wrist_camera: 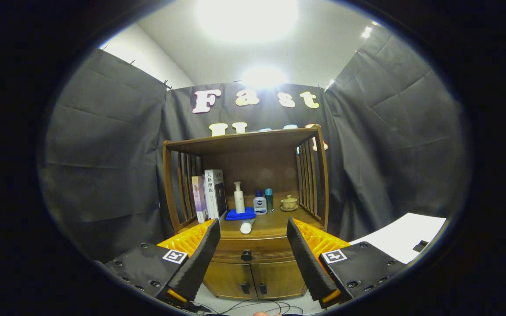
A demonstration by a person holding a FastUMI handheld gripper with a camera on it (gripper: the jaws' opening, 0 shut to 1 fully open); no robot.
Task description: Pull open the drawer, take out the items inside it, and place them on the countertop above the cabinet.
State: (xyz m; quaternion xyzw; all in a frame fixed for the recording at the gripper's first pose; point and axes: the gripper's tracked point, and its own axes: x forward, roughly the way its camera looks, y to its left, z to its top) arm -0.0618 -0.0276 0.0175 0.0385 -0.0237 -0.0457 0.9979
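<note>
The drawer (247, 251) was a shallow, curved band of glossy brown wood across the front of the cabinet (253, 272), fully closed, with one small dark round knob (246, 255) at its middle. It sat just under the countertop (275, 221) and above the cabinet's two small doors, each with a dark pull.

On the countertop, under a slatted wooden shelf frame, stood two upright books (209, 195), a pale pump bottle (239, 198) on a folded blue cloth (240, 214), a small clear bottle (260, 204), a teal bottle (269, 199) and a lidded ceramic cup on a saucer (289, 203). A white tube (247, 226) lay at the countertop's front edge, above the knob.

The gripper (253, 230) was spread wide and held nothing; its ribbed fingers framed the drawer, whose knob lay between them and beyond the tips, not touched.
</note>
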